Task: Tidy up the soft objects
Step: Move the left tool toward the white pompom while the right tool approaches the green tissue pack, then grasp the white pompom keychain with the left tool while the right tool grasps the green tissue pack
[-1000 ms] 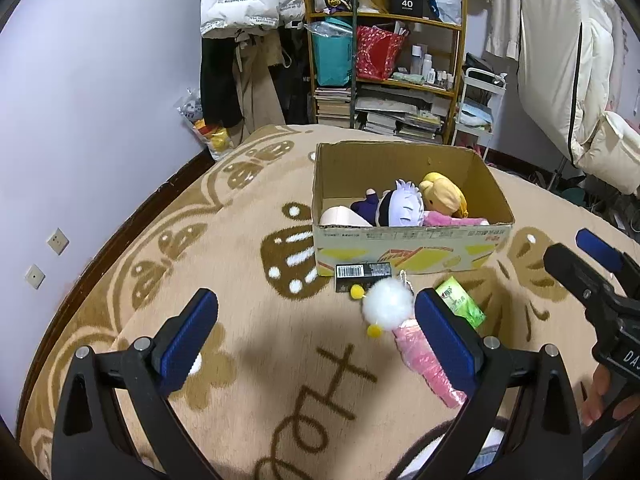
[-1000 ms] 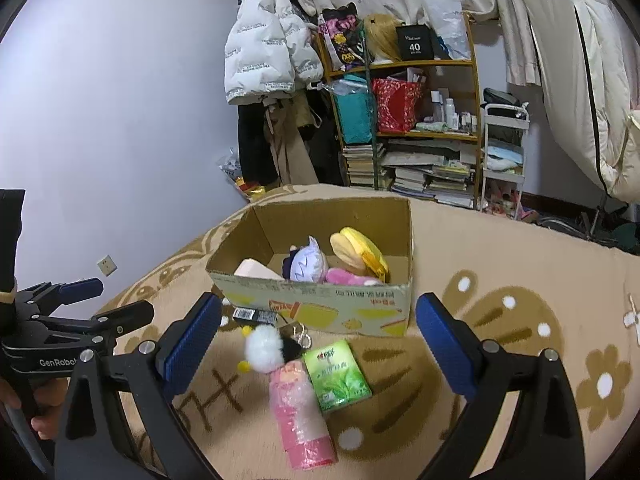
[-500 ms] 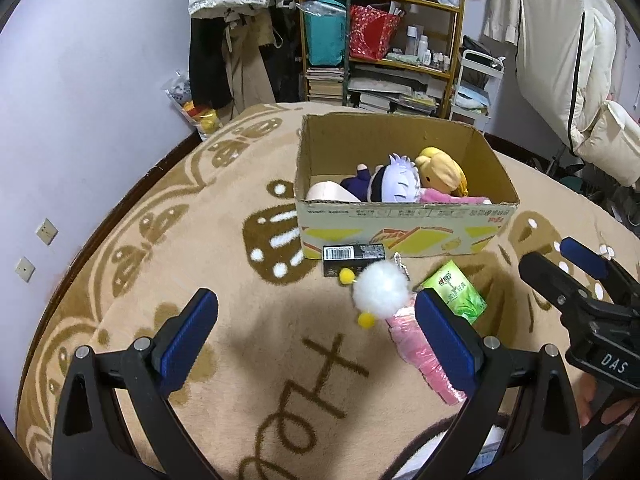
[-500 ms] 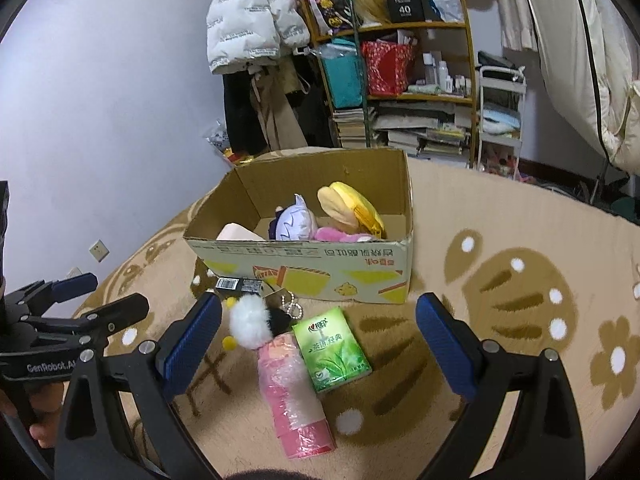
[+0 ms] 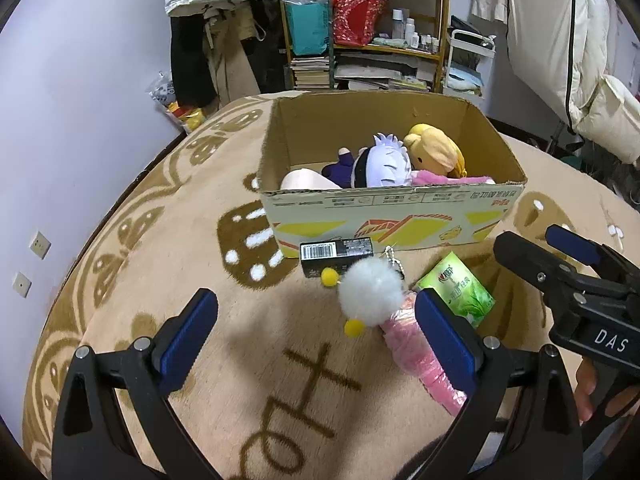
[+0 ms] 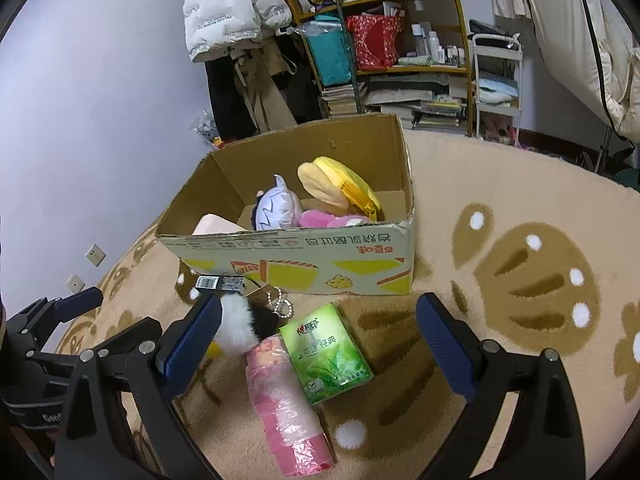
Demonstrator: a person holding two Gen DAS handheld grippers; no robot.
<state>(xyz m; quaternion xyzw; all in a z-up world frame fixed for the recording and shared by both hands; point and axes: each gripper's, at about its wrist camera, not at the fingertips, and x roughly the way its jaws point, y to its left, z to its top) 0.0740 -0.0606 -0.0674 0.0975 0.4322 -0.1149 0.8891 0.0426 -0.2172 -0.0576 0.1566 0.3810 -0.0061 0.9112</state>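
An open cardboard box (image 5: 392, 208) (image 6: 288, 256) sits on the beige rug and holds several plush toys (image 5: 384, 160) (image 6: 280, 208). In front of it lie a white pompom keychain (image 5: 370, 294) (image 6: 240, 326), a pink wrapped roll (image 5: 416, 352) (image 6: 284, 404), a green tissue pack (image 5: 456, 288) (image 6: 326, 352) and a black barcoded box (image 5: 336, 252) (image 6: 220, 282). My left gripper (image 5: 316, 336) is open and empty, low over the rug just short of the pompom. My right gripper (image 6: 320, 348) is open and empty, hovering over the tissue pack and roll.
A cluttered wooden shelf (image 5: 360, 28) (image 6: 384, 40) and hanging coats (image 5: 208, 20) stand behind the box. A purple wall (image 5: 80, 100) borders the rug's left edge. The right gripper shows in the left wrist view (image 5: 568, 268).
Both grippers have moved forward and down toward the items in front of the box. The box and loose items appear larger. Jaws stay open.
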